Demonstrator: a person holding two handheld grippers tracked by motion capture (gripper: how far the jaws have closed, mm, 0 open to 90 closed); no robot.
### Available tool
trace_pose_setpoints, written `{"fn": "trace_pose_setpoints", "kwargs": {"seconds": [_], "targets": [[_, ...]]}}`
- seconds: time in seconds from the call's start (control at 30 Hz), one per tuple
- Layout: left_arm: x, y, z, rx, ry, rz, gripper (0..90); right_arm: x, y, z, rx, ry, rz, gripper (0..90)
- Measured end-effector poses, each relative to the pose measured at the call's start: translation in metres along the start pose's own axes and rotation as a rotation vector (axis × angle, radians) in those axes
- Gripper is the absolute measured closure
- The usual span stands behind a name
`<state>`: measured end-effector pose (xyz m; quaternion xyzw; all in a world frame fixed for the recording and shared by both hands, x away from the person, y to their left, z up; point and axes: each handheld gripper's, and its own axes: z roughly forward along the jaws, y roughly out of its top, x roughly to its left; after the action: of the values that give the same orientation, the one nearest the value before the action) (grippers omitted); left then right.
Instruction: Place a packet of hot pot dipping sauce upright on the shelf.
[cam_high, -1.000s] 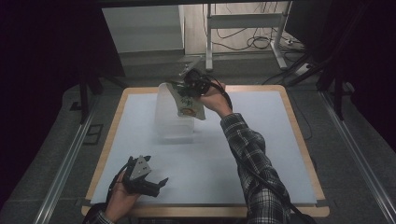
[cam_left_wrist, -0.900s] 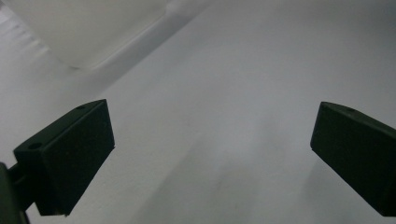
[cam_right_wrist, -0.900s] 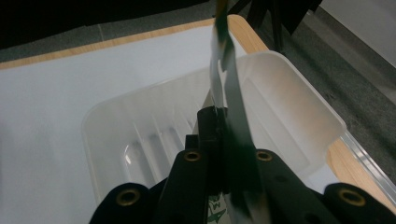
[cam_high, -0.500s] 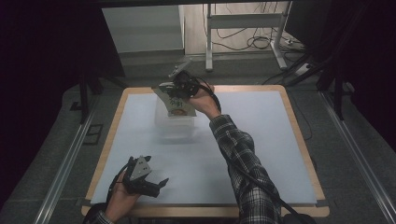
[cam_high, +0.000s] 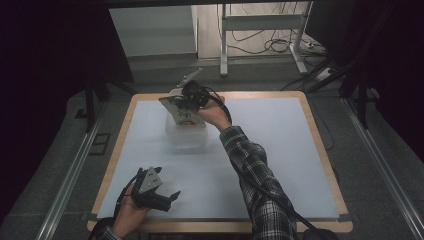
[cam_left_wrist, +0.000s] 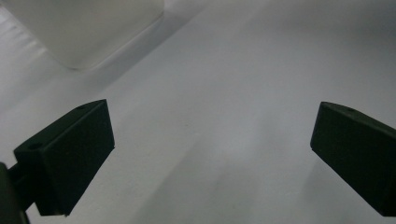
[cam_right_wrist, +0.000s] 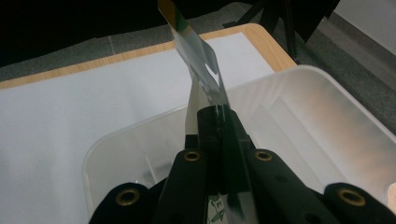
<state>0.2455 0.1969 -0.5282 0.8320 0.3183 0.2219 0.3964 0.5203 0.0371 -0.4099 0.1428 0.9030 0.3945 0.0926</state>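
A clear plastic bin (cam_high: 186, 134) stands on the white table top (cam_high: 280, 150), toward the far left. My right gripper (cam_high: 186, 101) hovers over the bin's far end, shut on a thin flat packet (cam_high: 181, 113) with green and orange print. In the right gripper view the packet (cam_right_wrist: 198, 60) sticks up edge-on from the closed jaws, above the bin's open interior (cam_right_wrist: 299, 121). My left gripper (cam_high: 167, 199) rests near the table's front left edge, jaws open, nothing between its fingers (cam_left_wrist: 70, 158). A corner of the bin (cam_left_wrist: 88, 32) shows at the upper left of the left gripper view.
The table has a wooden rim (cam_high: 320, 145). Beyond its far edge are a metal desk frame (cam_high: 260, 30) and cables on the floor. A rail (cam_high: 70, 175) runs along the floor at the left. Bare table surface lies right of the bin.
My right gripper has carried the packet leftward and down, closer over the bin. The left gripper has stayed where it was.
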Motion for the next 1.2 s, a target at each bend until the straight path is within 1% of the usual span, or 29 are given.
{"fn": "trace_pose_setpoints", "kwargs": {"seconds": [0.07,0.17,0.2,0.3,0.43,0.5,0.63,0.9,1.2], "targets": [[0.0,0.0,0.0,0.001,0.0,0.001,0.0,-0.001,-0.003,0.001,0.002,-0.011,0.002,85.2],[0.0,0.0,0.0,0.003,0.0,0.003,0.0,-0.002,-0.004,-0.002,-0.014,-0.022,0.009,80.2],[0.0,0.0,0.0,0.004,-0.001,0.004,0.0,-0.002,-0.004,-0.003,-0.01,-0.026,0.009,79.2],[-0.001,0.0,0.001,0.005,0.001,0.006,0.0,0.0,-0.006,-0.004,0.004,-0.051,-0.01,73.8],[-0.001,0.0,0.001,0.008,0.001,0.009,0.0,-0.001,-0.009,-0.008,0.001,-0.072,0.001,66.8],[-0.001,0.0,0.001,0.01,0.001,0.009,0.0,-0.001,-0.011,-0.01,-0.005,-0.078,0.004,61.7],[-0.001,0.0,0.001,0.01,0.002,0.007,0.0,-0.003,-0.013,-0.015,-0.006,-0.09,0.01,54.6],[-0.001,0.0,0.001,0.014,0.002,0.008,0.0,-0.005,-0.018,-0.026,-0.017,-0.1,0.03,45.6],[-0.002,0.0,0.002,0.018,0.001,0.014,0.0,-0.007,-0.023,-0.034,-0.02,-0.087,0.083,28.9]]}}
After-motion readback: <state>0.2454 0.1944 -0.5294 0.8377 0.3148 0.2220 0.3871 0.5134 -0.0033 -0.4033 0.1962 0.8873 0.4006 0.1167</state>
